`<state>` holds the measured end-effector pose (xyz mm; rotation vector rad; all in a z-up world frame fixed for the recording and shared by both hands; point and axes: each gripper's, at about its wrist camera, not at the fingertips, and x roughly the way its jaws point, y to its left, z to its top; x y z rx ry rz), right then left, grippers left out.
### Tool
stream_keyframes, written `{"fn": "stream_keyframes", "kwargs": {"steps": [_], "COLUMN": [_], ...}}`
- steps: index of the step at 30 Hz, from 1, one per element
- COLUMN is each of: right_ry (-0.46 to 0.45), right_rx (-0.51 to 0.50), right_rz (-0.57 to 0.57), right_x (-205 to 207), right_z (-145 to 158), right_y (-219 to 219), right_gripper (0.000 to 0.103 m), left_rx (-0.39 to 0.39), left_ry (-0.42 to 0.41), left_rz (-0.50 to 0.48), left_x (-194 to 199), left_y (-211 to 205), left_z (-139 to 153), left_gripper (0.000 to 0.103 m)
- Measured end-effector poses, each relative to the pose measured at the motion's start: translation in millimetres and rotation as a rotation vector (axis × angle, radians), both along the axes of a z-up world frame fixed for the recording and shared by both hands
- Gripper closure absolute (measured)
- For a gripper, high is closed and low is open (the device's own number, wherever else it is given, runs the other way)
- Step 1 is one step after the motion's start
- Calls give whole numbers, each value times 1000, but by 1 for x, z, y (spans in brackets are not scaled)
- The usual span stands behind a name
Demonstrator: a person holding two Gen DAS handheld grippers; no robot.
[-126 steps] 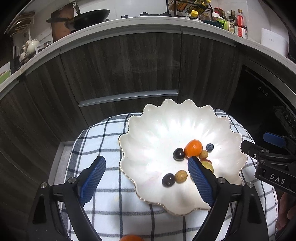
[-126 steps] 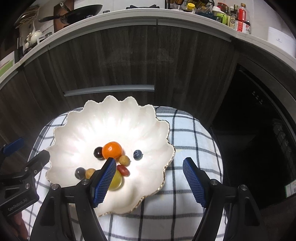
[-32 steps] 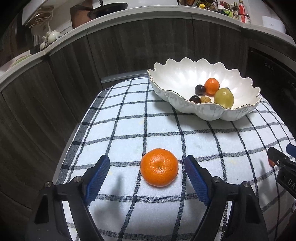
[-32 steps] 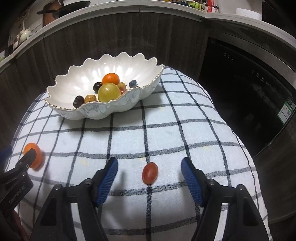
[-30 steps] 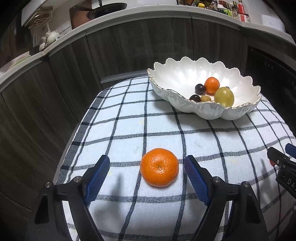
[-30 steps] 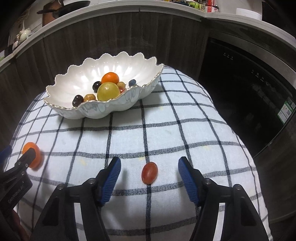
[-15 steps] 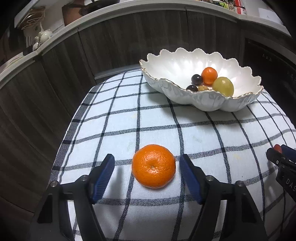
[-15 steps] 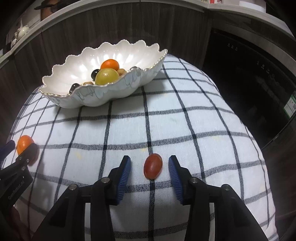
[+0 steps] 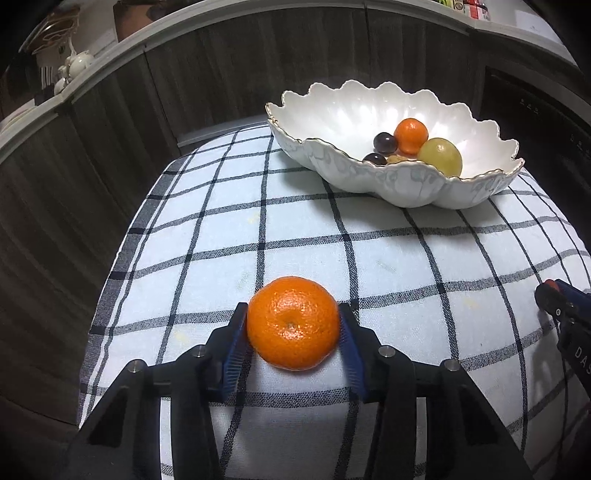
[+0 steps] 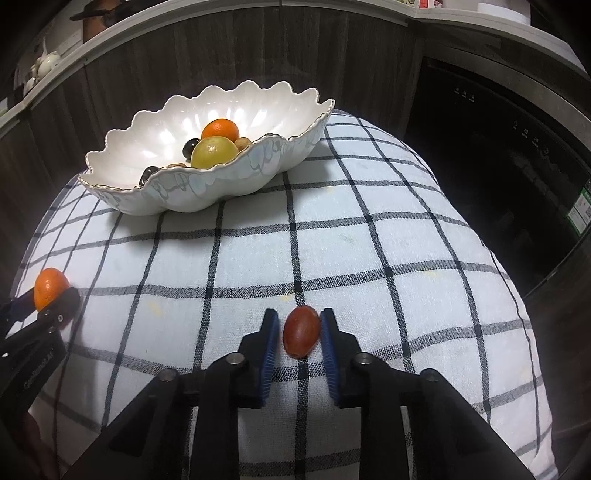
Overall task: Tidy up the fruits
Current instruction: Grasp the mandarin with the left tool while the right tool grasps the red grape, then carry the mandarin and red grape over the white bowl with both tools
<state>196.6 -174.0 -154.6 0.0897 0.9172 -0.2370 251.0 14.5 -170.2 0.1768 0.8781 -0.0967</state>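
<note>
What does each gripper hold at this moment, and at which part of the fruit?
The left gripper clamps the mandarin across its two sides. The right gripper closes on the red grape tomato across its narrow sides; both fruits sit on the checked cloth.

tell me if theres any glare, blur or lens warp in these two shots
Left wrist view: sharp, with fisheye bending the counter edge and dark corners; glare on the bowl interior and a small highlight on the mandarin. Right wrist view: same warp curving the checked cloth; bowl interior shines; the red grape tomato is in focus.

Two mandarins (image 9: pixel 293 328) (image 9: pixel 410 135); one bowl (image 9: pixel 369 181); one red grape (image 10: pixel 301 336).
</note>
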Motion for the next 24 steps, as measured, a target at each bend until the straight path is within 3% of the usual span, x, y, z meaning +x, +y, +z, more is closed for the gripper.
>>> {"fn": "stream_keyframes", "kwargs": {"steps": [24], "right_ry": [-29], "right_rx": [22], "right_rz": [22], "right_x": [-10], "right_z": [18], "right_y": [-2], "right_gripper": [82], "left_rx": [-20], "left_ry": [-21], "left_rz": [-11], "left_x": [-20], "left_y": [-7], "left_z": [26], "left_gripper": [58]}}
